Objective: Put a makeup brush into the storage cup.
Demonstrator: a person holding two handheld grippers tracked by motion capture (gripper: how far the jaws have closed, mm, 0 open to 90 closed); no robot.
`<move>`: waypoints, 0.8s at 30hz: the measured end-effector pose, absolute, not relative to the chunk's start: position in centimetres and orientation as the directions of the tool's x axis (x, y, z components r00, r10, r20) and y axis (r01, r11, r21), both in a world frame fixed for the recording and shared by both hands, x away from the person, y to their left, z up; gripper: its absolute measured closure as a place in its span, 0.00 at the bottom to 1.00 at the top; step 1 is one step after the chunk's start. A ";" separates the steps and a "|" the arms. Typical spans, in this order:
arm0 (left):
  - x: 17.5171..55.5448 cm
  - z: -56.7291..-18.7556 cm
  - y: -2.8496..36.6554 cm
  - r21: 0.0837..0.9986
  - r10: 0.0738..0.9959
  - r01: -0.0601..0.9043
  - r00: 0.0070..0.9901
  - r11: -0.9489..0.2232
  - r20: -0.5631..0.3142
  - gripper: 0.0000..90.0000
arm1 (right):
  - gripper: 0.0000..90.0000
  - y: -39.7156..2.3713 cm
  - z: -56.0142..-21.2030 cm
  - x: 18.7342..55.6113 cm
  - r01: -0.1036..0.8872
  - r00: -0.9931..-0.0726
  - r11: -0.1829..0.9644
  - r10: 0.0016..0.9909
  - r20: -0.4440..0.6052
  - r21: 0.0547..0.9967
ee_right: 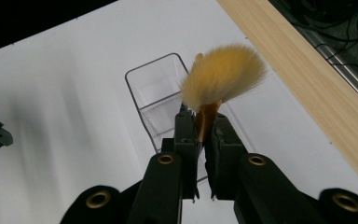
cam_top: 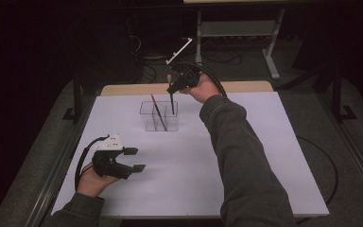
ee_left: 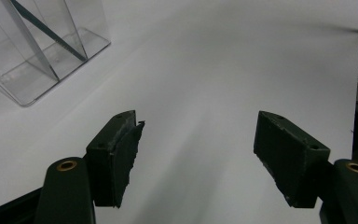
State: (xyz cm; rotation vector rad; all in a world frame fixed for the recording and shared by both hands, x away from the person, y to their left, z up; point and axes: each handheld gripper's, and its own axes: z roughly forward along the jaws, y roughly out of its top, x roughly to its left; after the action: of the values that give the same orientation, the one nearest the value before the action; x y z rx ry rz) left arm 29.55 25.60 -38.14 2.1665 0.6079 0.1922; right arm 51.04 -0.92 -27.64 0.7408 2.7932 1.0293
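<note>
The step in hand looks like lowering a makeup brush into the clear organiser (cam_top: pixel 159 116) that stands on the white worktop (cam_top: pixel 246 156), directly beneath the right hand-held gripper (cam_top: pixel 171 90). That hand-held gripper is clenched on the brush (ee_right: pixel 221 77); in the right gripper view its two black jaws pinch the pale handle just under the fluffy yellow bristle head, which sticks up past the jaw tips, while in the high view the dark lower end of the handle hangs down into the right-hand compartment. To do this well, I judge the handle should stay close to upright and be centred over that compartment, then be lowered until the tip is well inside the walls before the jaws let go; a release too high would probably let the brush tip against the rim or fall out.

What stands in the way is mostly the organiser itself: its thin transparent walls and divider are hard to see, and a second brush (cam_top: pixel 157 111) already leans in the compartment just beside, to the left of the held one. Knocking it seems possible if the handle drifts.

The left hand-held gripper (cam_top: pixel 134 160) hangs low over the worktop, well apart from the organiser, its jaws spread with nothing between them.
</note>
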 end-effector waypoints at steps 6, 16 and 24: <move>29.5 -38.1 25.5 0.775 0.488 0.356 0.870 -0.522 -0.071 0.33 | 0.92 -0.6 -28.0 50.9 0.415 -0.881 0.667 0.463 0.092 0.619; 29.4 -38.2 25.5 0.770 0.489 0.361 0.869 -0.526 -0.074 0.33 | 0.92 -0.7 -28.8 50.8 0.424 -0.875 0.656 0.475 0.096 0.625; 29.4 -38.1 25.5 0.771 0.487 0.358 0.870 -0.527 -0.071 0.33 | 0.92 -0.5 -29.2 50.7 0.427 -0.875 0.656 0.473 0.102 0.623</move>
State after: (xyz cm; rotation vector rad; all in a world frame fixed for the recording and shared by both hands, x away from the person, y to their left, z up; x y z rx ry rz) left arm 29.39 25.54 -38.13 2.1806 0.6086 0.1918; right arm 50.73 -0.49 -29.23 0.7601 2.7956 1.0240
